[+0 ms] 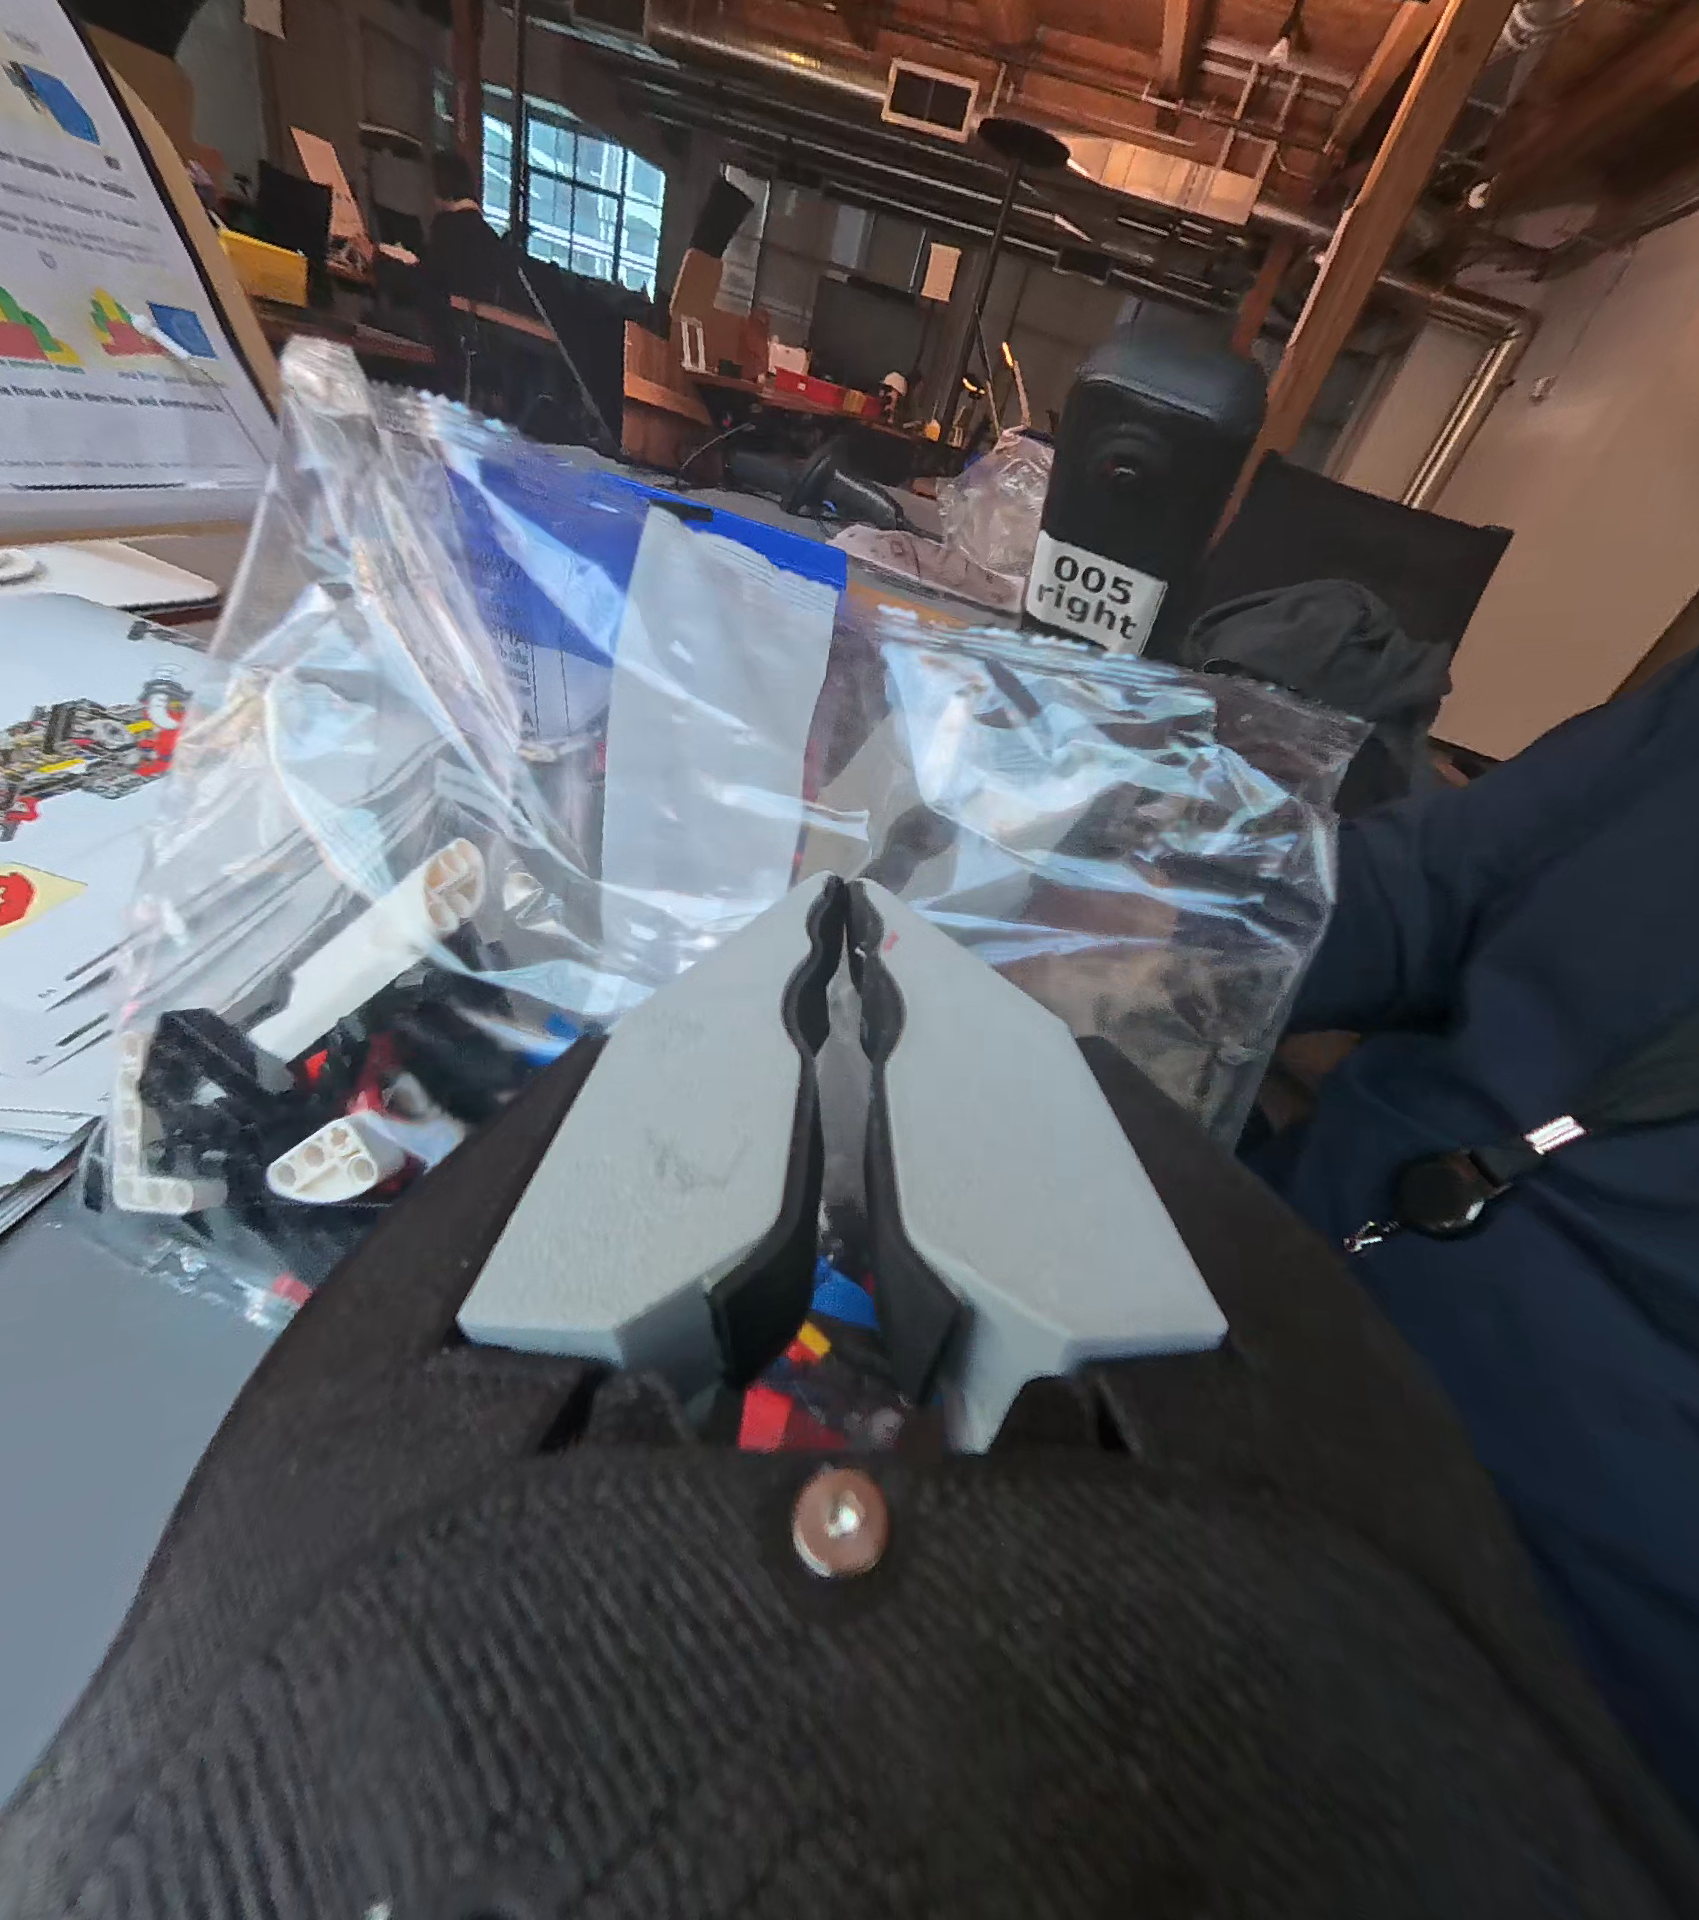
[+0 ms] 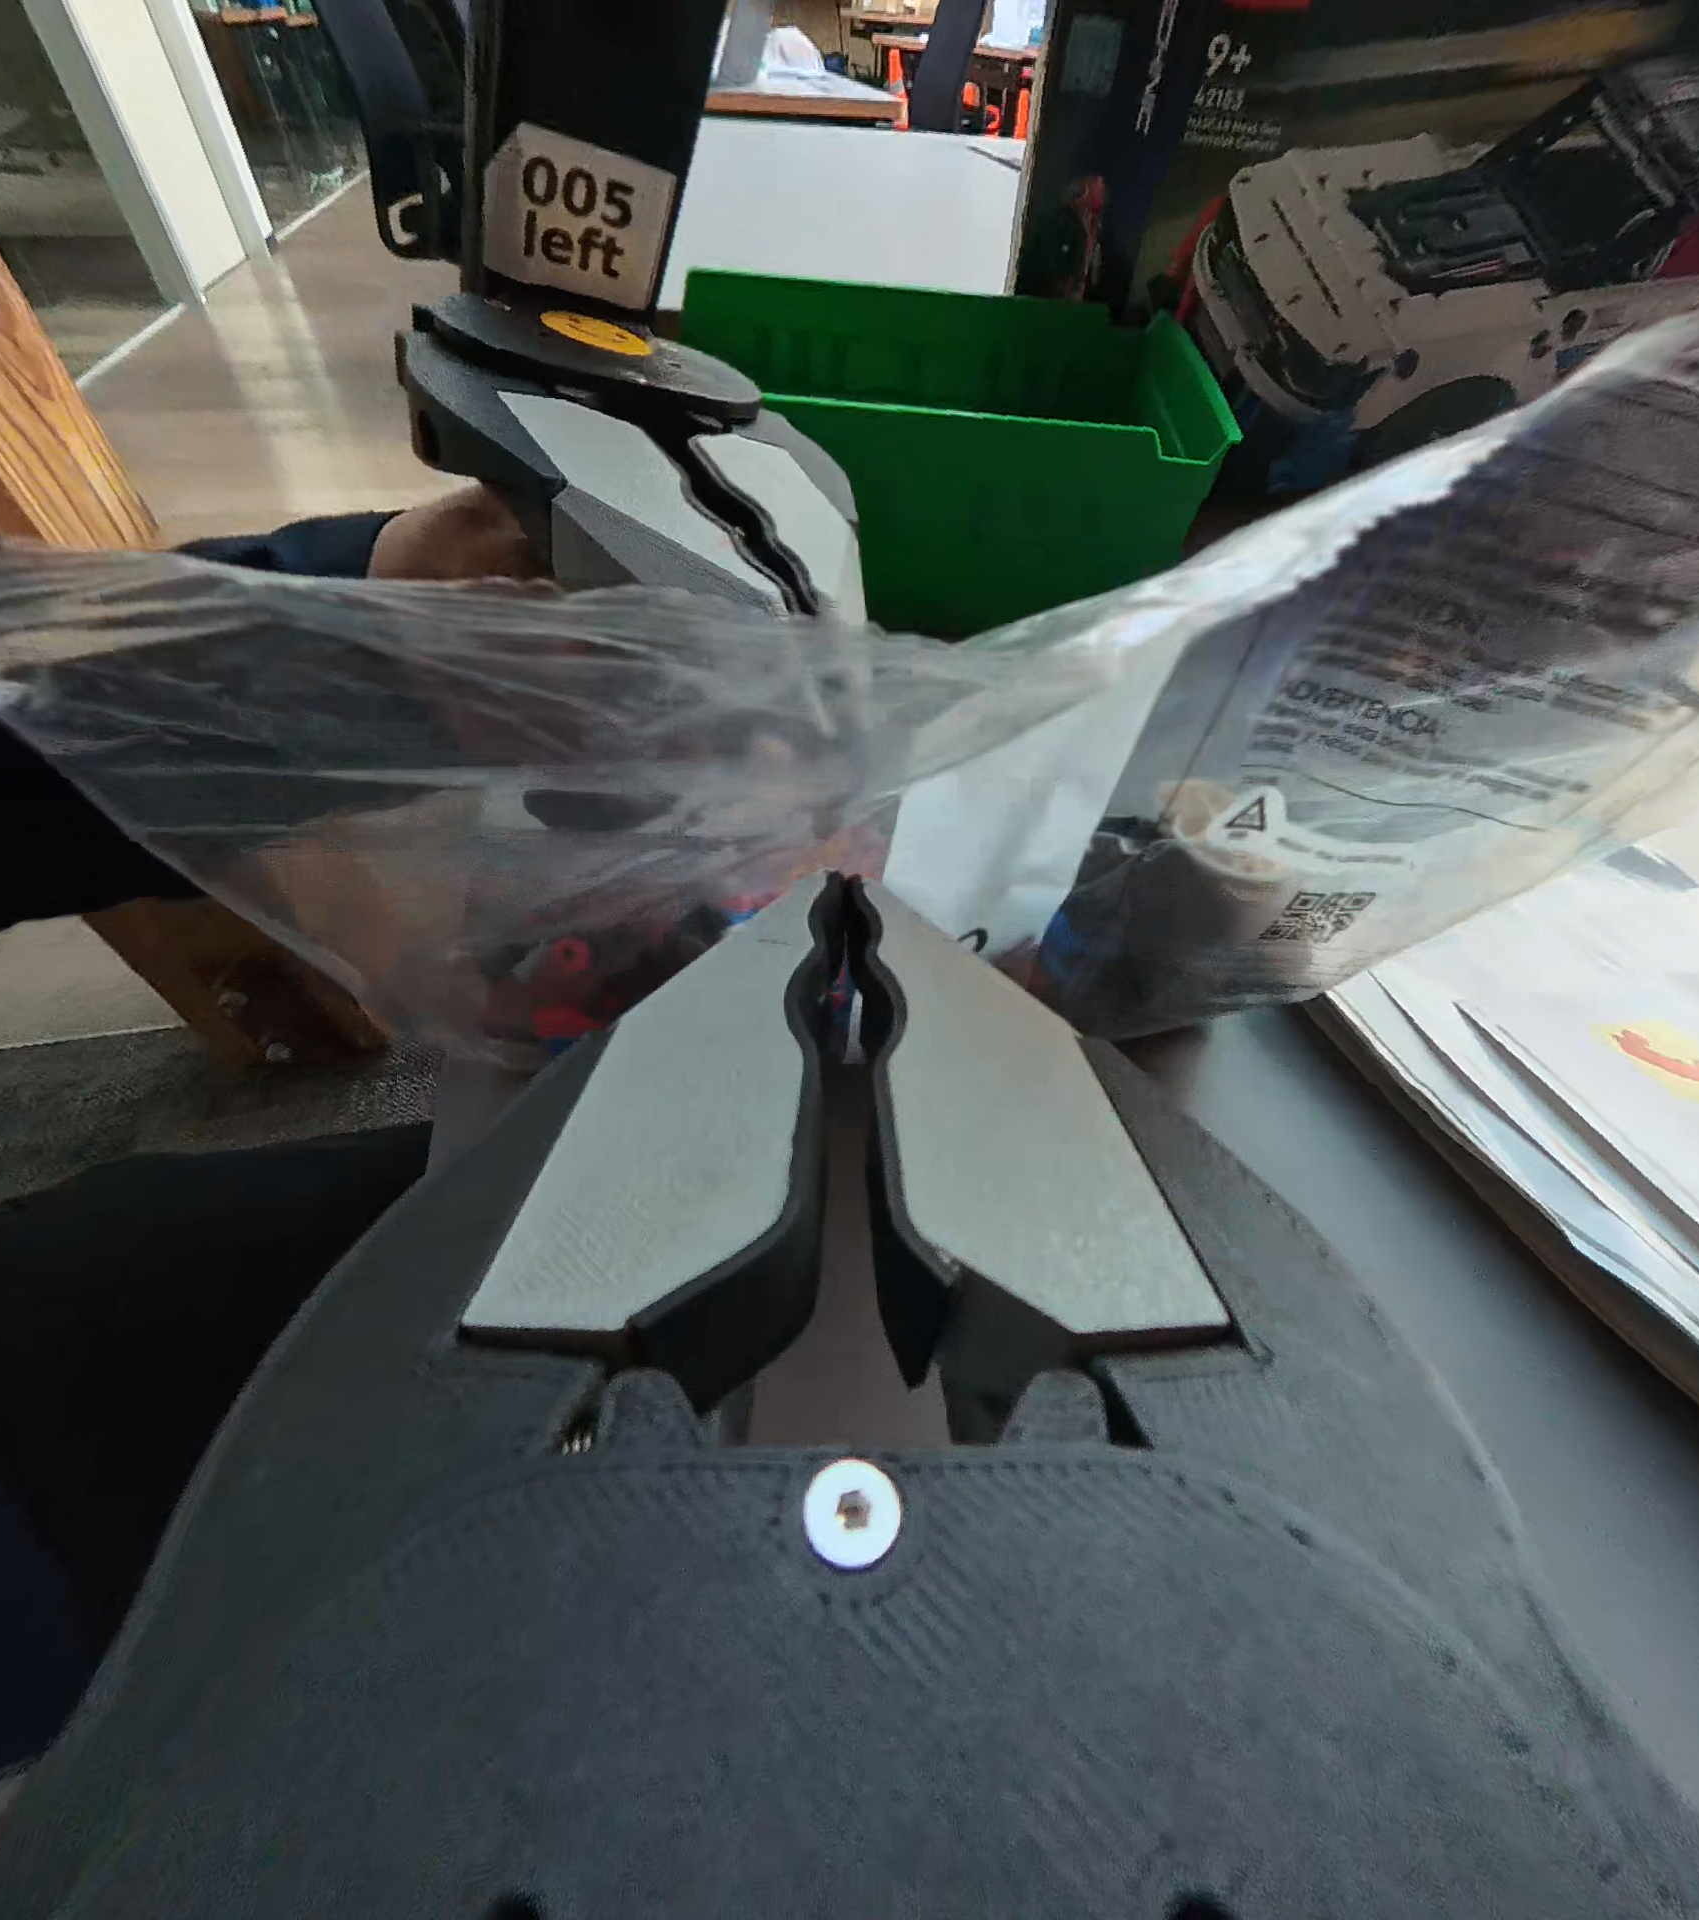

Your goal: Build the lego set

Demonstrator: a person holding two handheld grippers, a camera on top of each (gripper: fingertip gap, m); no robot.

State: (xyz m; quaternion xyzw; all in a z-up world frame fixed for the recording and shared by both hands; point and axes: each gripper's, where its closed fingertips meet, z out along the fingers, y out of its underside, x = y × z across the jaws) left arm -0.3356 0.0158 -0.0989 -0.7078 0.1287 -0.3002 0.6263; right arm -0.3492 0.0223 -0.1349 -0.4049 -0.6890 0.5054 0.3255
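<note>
A clear plastic bag [image 1: 720,727] of lego pieces [image 1: 336,1091] is held up over the dark table between both grippers. My left gripper [image 1: 843,891] is shut, its pads pinching the bag's film. The right wrist view shows it [image 2: 809,603] clamped on the bag's [image 2: 512,707] top edge. My right gripper [image 2: 843,885] is shut with its tips pinched on the film of the near side. Red, blue and black pieces [image 2: 554,987] lie in the bag's bottom. In the left wrist view the right gripper's body [image 1: 1136,468] stands behind the bag and its fingers are hidden.
An instruction booklet [image 1: 14,831] lies on the table, also seen in the right wrist view [image 2: 1603,1091]. A green bin [image 2: 980,457] and the set's box [image 2: 1447,208] stand behind. A printed sheet on a stand [image 1: 45,260] is at far left. A person's dark blue sleeve [image 1: 1551,935] is at right. My left and right fingertips are right by each other.
</note>
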